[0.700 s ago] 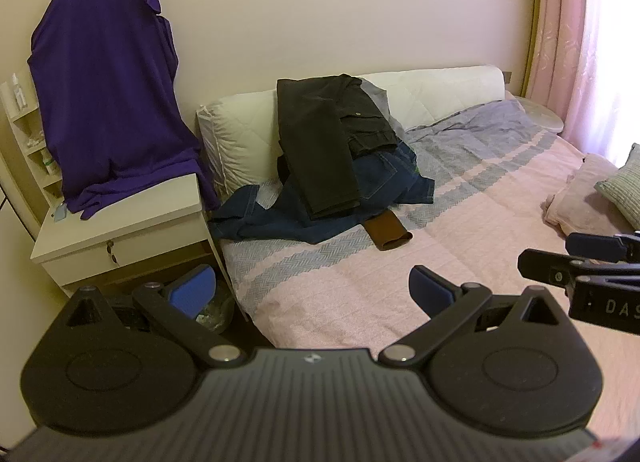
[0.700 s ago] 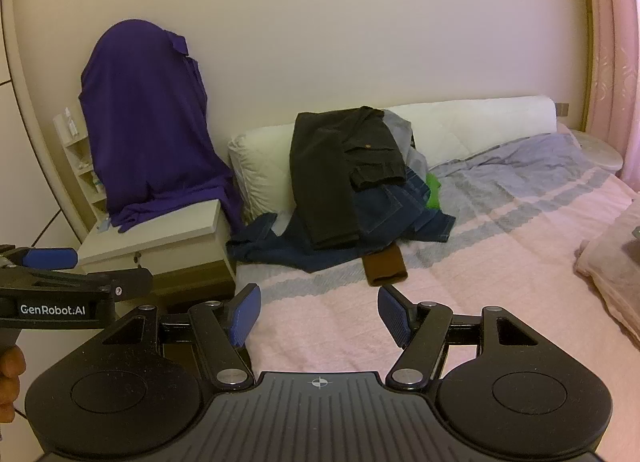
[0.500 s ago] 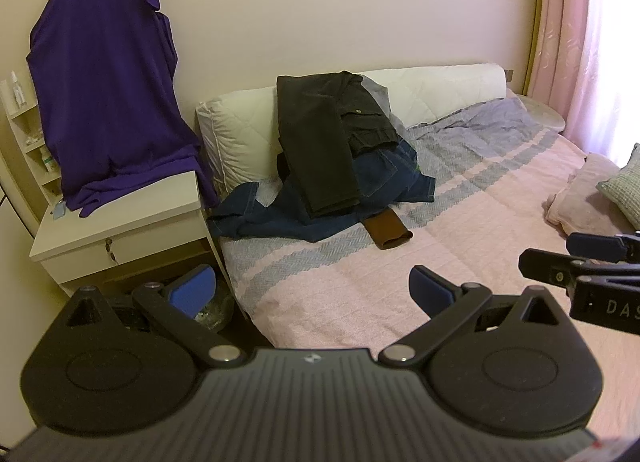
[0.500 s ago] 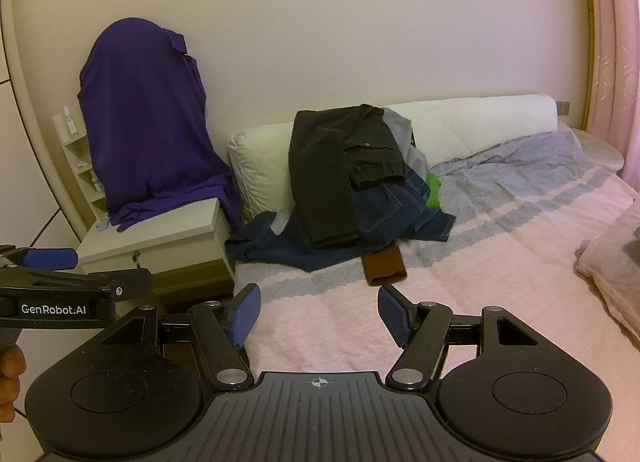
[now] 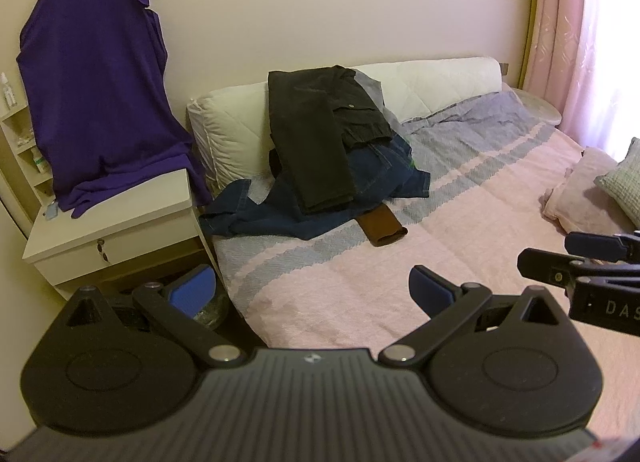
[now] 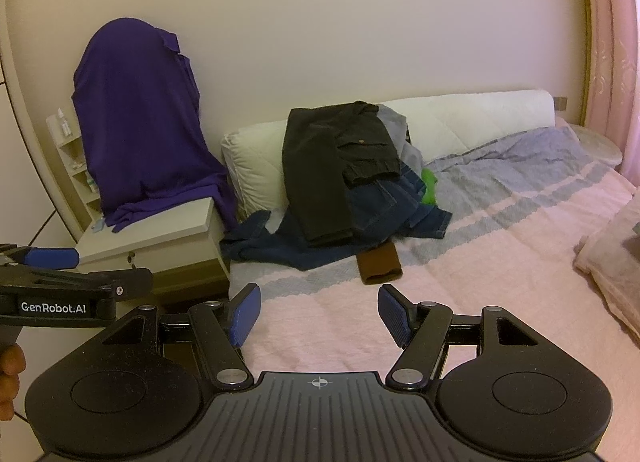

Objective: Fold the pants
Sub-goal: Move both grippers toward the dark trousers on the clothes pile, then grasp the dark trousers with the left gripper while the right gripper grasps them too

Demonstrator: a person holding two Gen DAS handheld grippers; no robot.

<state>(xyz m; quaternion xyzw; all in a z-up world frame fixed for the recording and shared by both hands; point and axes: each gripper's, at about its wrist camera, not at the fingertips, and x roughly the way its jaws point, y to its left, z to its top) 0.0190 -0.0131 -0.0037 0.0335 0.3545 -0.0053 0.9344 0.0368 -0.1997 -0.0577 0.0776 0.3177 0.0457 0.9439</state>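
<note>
— Pants [image 5: 316, 141] on the bed [image 5: 460, 229]?
— Yes, dark pair on top of a clothes heap [image 5: 320, 197] against the pillow [image 5: 232, 129], waist up at the pillow, legs running down toward the foot of the bed.
— Left hand-held gripper [image 5: 310, 288]?
— Spread wide, empty, well short of the heap.
— Right hand-held gripper [image 6: 319, 316]?
— Also released, holding nothing, above the pink cover.

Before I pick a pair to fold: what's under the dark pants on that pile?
Under the dark pants lie blue jeans, with grey cloth, a green scrap and a brown piece poking out. The rest is covered.
</note>
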